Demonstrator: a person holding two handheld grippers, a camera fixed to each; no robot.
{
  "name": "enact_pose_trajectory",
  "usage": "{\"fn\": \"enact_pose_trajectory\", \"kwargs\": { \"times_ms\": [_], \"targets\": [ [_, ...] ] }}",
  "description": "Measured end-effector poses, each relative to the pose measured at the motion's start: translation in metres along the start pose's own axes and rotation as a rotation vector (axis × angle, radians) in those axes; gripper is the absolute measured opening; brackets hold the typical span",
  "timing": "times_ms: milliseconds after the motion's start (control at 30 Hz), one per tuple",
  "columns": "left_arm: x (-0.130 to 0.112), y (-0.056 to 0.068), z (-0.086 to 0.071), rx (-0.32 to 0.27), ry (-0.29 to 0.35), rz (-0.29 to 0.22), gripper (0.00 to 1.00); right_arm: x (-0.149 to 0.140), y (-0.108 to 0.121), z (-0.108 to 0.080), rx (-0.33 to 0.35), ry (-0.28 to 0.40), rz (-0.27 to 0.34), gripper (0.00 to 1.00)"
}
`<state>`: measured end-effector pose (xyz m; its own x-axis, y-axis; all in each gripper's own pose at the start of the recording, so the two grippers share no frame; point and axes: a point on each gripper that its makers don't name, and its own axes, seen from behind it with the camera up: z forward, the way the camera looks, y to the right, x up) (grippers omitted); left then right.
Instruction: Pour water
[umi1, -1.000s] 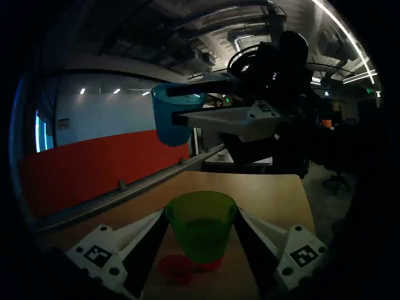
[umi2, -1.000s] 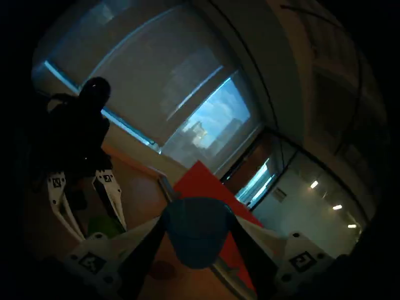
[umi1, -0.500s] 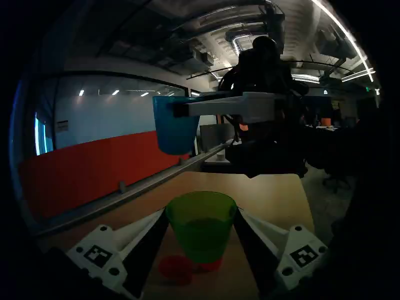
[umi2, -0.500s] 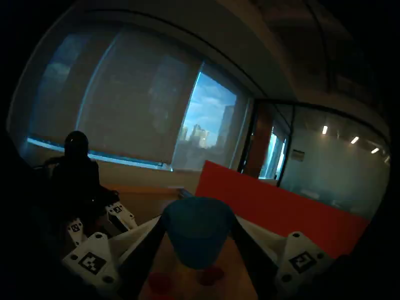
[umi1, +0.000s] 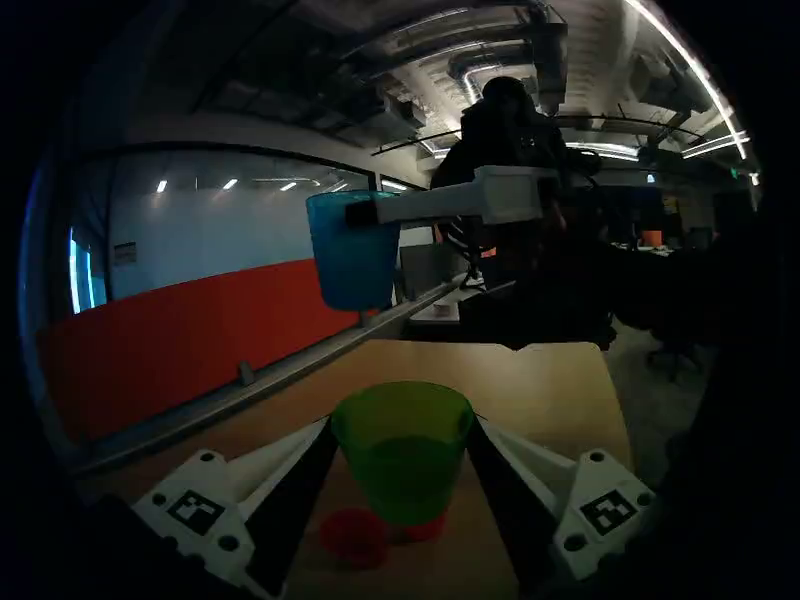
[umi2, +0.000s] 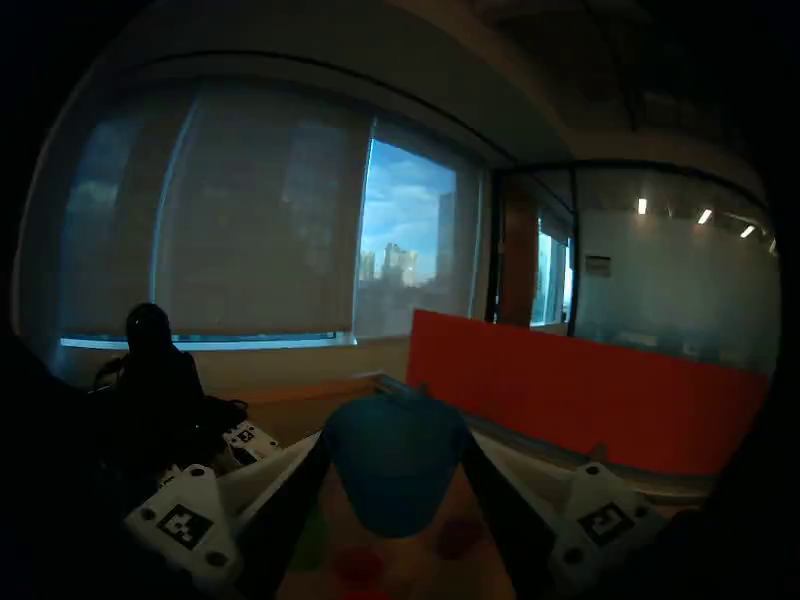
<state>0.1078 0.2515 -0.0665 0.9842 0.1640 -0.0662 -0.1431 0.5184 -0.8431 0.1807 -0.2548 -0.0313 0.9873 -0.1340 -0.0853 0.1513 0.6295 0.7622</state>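
Pinching upper walls, L gripper (umi1: 402, 428) holds green cup (umi1: 402, 470), R gripper (umi2: 395, 445) blue cup (umi2: 395, 485): light thin plastic, prob. flexes, so squeeze gently.

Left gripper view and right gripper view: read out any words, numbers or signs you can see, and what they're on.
No text can be read.
Wall notice on the glass: too small and blurred.
Square markers on the left gripper: black-and-white patterns, no letters.
Green cup, blue cup: no print visible.
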Motion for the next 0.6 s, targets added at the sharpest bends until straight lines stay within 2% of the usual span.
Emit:
{"fn": "enact_pose_trajectory", "kwargs": {
  "times_ms": [267,600],
  "targets": [
    [-0.002,-0.004,-0.002,0.010,-0.005,0.001,0.88,-0.006,0.007,-0.009,-0.014,-0.014,-0.004,0.91],
    [-0.006,-0.016,-0.013,0.038,-0.018,-0.001,0.88,-0.020,0.026,-0.032,-0.059,-0.033,0.000,0.91]
  ]
}}
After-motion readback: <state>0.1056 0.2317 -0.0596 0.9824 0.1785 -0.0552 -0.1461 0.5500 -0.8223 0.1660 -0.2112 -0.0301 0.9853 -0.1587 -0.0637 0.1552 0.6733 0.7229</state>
